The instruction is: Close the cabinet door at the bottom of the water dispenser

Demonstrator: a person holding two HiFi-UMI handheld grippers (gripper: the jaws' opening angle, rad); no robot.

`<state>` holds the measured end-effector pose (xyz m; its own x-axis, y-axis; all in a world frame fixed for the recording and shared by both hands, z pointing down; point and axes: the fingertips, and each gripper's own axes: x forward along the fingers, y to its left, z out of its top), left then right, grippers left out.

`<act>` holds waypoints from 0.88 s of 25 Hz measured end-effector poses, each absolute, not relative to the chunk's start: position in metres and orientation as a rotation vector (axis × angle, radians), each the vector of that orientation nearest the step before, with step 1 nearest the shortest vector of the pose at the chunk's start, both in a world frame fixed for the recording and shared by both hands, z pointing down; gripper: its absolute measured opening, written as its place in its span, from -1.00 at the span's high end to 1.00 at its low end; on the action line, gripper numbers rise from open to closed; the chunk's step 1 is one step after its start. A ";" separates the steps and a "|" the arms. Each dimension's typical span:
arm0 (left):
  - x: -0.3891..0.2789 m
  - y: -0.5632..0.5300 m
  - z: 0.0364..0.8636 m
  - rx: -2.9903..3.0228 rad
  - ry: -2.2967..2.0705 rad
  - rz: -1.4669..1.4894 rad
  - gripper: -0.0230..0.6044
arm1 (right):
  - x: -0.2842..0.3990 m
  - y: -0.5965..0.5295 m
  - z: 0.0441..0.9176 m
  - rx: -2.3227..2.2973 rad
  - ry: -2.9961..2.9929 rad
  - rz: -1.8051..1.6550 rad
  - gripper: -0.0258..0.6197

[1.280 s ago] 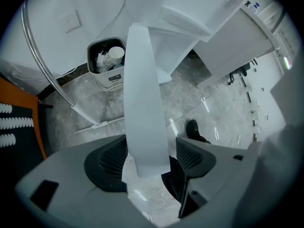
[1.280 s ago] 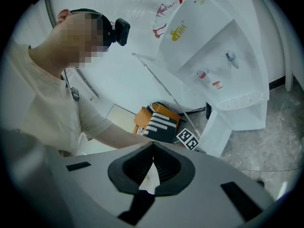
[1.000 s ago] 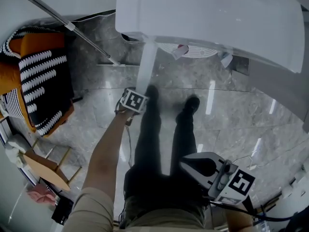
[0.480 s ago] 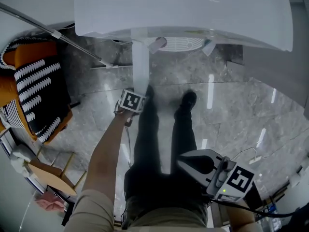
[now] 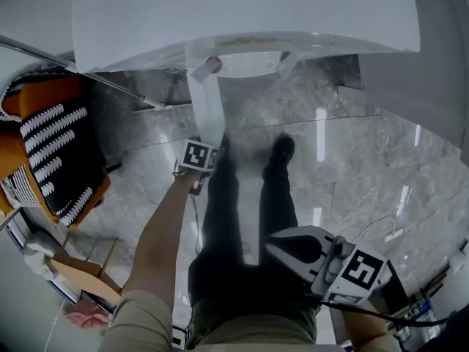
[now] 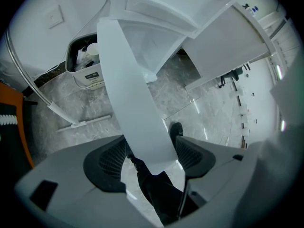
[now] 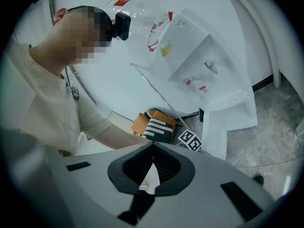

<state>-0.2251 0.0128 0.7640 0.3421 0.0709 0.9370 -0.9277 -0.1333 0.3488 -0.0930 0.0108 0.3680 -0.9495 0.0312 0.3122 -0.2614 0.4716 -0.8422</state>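
Grey marble floor [image 5: 344, 167] fills most of the head view, with the white water dispenser [image 5: 242, 13] across the top of the frame. We see its cabinet door [image 5: 207, 112] standing open, edge-on, as a narrow white strip that runs from under the dispenser's drip tray [image 5: 245, 63] down toward frame centre-left. The left tongs [image 5: 205, 152] sit at the lower end of that strip, on an outstretched bare arm [image 5: 157, 240]. In the left gripper view the door panel passes between the two pads and both pads touch it, so the left tongs are pinching the door at its free edge.

The right tongs [image 5: 282, 246] are in the lower right of the head view, near the person's waist and well apart from the door. In the right gripper view their tips are pressed together with nothing between them.

Dark-trousered legs [image 5: 227, 218] stand at centre. An orange chair with a black-and-white striped cushion [image 5: 51, 145] is at the left edge. A metal pole [image 5: 73, 68] slants across the upper left. A water bottle [image 7: 142, 18] tops the dispenser in the right gripper view.
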 end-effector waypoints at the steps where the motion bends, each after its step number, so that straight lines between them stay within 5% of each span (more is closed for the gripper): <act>1: -0.219 0.013 0.763 1.424 -0.829 1.042 -0.02 | -0.091 0.010 0.368 0.201 -2.439 1.473 0.87; 22: -0.157 -0.010 0.759 1.417 -0.811 0.898 -0.06 | -0.059 0.007 0.373 0.257 -2.464 1.509 0.87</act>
